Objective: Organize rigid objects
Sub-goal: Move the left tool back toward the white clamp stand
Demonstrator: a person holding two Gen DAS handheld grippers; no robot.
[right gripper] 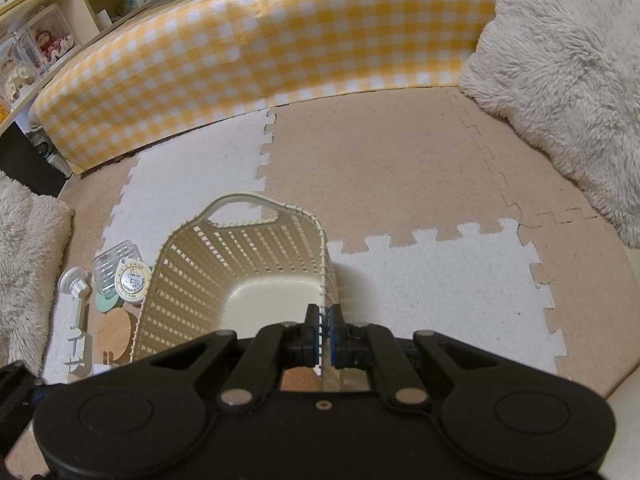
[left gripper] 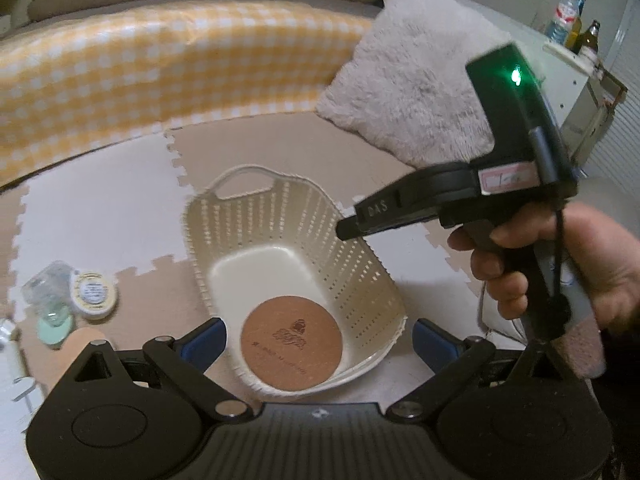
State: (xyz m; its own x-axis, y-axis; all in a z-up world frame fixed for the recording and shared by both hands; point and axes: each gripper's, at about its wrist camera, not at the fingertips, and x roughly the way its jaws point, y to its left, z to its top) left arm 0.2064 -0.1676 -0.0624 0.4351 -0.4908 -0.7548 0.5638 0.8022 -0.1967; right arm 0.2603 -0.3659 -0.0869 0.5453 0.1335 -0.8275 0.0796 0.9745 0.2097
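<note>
Left gripper (left gripper: 318,344), jaws wide and empty, hangs over the basket (left gripper: 356,276), where one cork coaster (left gripper: 291,343) lies; right gripper (right gripper: 323,334) is clamped on the basket's wall. A tin (left gripper: 93,293) and other items wait left of the basket.

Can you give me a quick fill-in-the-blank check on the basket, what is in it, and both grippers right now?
1. The round brown cork coaster lies inside the cream perforated plastic ____.
2. The right gripper is ____ on the basket wall.
3. The left gripper has its blue pads ____ and holds nothing.
4. The round white tin lies ____ the basket, on the foam mat.

Missing words: basket; shut; open; outside
</note>
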